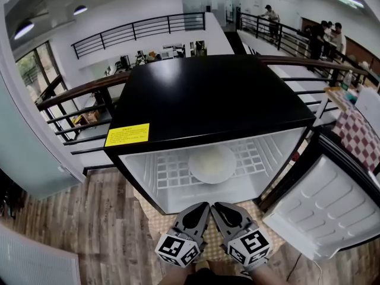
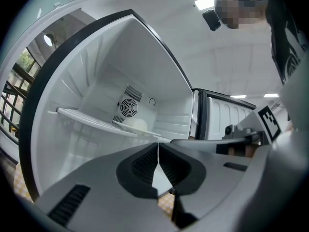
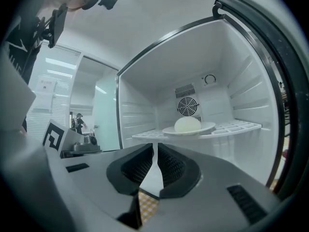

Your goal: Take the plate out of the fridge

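Note:
A small black fridge (image 1: 208, 94) stands open in front of me. On its white wire shelf (image 1: 166, 174) sits a white plate (image 1: 212, 164) with a pale round lump on it. The right gripper view shows the same plate (image 3: 189, 128) on the shelf (image 3: 236, 127), ahead and above the jaws. Both grippers hang side by side below the fridge opening. The left gripper (image 1: 203, 206) is shut and holds nothing. Beside it the right gripper (image 1: 217, 207) is shut and empty too. In their own views the left gripper (image 2: 158, 146) and right gripper (image 3: 155, 146) show jaws closed tip to tip.
The fridge door (image 1: 320, 209) stands swung open at the right. A yellow label (image 1: 127, 135) is on the fridge top's front left. A woven mat (image 1: 157, 224) lies under the fridge on the wood floor. Black railings (image 1: 71, 105) run behind; people stand far back right.

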